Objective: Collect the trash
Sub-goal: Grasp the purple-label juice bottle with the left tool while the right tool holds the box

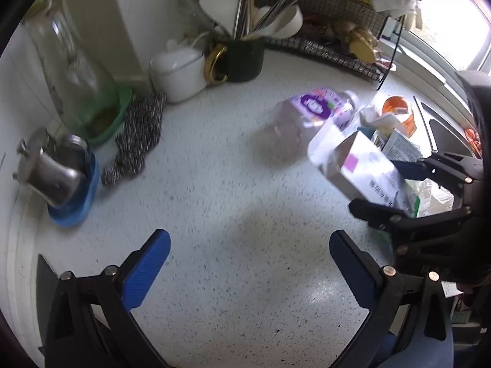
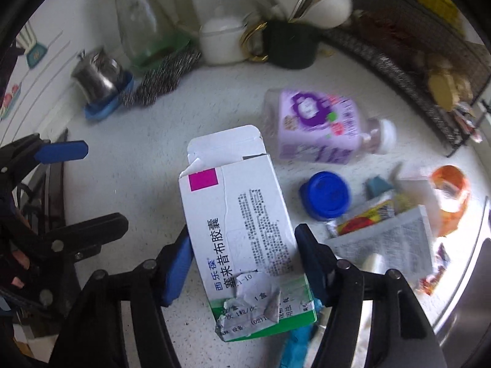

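My right gripper is shut on a torn white medicine box with a magenta square and a green end, and holds it above the speckled counter. In the left wrist view the same box sits between the right gripper's fingers at the right. My left gripper is open over bare counter with nothing between its blue pads. A purple-labelled plastic bottle lies on its side beyond the box. Beside it lie a blue cap, a printed leaflet, a red-yellow wrapper and an orange cup.
At the back stand a dark green mug of utensils, a white lidded pot, steel scrubbers, a glass jar on a green dish and a metal cup on a blue dish. A wire rack and the sink bound the right.
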`<control>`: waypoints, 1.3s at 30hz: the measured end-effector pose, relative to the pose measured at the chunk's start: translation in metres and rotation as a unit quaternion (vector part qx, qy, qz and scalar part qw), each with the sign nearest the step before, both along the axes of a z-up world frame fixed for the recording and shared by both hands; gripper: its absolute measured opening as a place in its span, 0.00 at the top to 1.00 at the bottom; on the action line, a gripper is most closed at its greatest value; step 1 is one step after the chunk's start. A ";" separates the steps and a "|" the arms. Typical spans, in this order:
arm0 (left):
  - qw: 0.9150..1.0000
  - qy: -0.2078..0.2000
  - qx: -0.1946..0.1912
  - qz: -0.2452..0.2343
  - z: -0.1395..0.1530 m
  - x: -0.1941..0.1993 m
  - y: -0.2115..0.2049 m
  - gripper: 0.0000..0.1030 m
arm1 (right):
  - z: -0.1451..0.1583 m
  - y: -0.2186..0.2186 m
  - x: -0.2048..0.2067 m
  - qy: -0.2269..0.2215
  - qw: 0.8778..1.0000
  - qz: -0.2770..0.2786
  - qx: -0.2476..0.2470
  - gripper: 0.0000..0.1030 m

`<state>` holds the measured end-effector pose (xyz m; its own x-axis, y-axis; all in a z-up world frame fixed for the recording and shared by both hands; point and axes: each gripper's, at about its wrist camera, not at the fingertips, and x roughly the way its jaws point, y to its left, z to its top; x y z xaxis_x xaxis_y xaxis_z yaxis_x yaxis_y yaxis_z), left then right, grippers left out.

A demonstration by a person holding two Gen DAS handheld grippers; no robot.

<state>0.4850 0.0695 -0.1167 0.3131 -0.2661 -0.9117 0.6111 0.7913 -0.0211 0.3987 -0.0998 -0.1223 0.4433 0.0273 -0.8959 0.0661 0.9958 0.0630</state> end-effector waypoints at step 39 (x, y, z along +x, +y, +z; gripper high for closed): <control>0.947 -0.013 0.018 -0.321 -0.080 0.079 -0.169 0.29 | -0.004 -0.104 0.012 0.000 0.970 -0.243 -0.019 0.39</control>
